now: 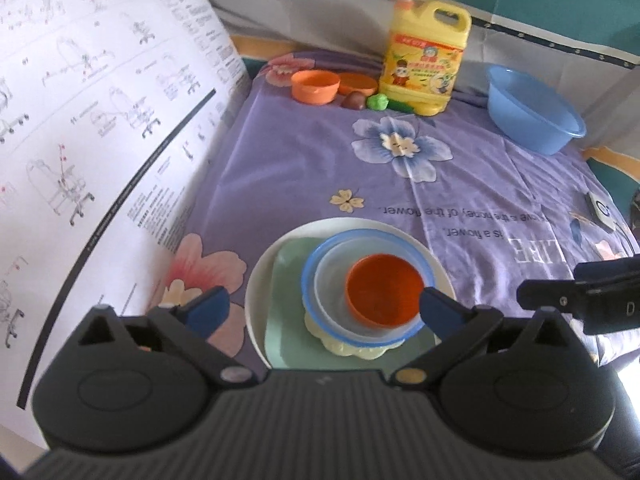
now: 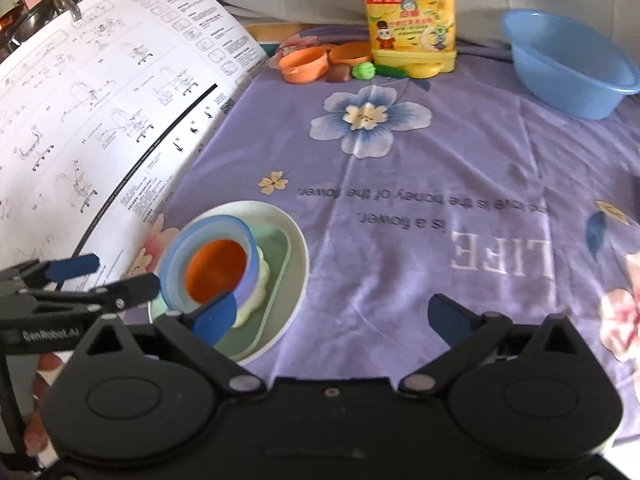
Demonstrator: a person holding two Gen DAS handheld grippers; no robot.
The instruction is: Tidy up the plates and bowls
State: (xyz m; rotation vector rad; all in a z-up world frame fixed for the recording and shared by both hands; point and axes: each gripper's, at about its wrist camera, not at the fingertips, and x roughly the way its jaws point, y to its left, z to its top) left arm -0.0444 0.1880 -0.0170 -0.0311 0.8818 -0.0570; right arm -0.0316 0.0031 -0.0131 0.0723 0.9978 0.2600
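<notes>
A stack stands on the purple cloth: a white round plate [image 1: 260,280] [image 2: 298,248], a green square plate [image 1: 286,312] [image 2: 280,264], a pale yellow flower dish [image 1: 360,350] [image 2: 256,296], a blue-rimmed clear bowl [image 1: 320,272] [image 2: 208,236] and an orange bowl [image 1: 384,292] [image 2: 216,272] on top. My left gripper [image 1: 326,310] is open just above the stack; it also shows in the right wrist view [image 2: 108,276]. My right gripper [image 2: 332,316] is open and empty, to the right of the stack; its finger shows in the left wrist view [image 1: 580,296].
At the far edge stand a yellow detergent jug [image 1: 424,60] [image 2: 412,20], two orange bowls [image 1: 316,86] [image 2: 304,64], small toy vegetables [image 1: 378,101] [image 2: 362,70] and a blue basin [image 1: 532,110] [image 2: 568,62]. A large printed instruction sheet [image 1: 100,120] [image 2: 100,100] lies at the left.
</notes>
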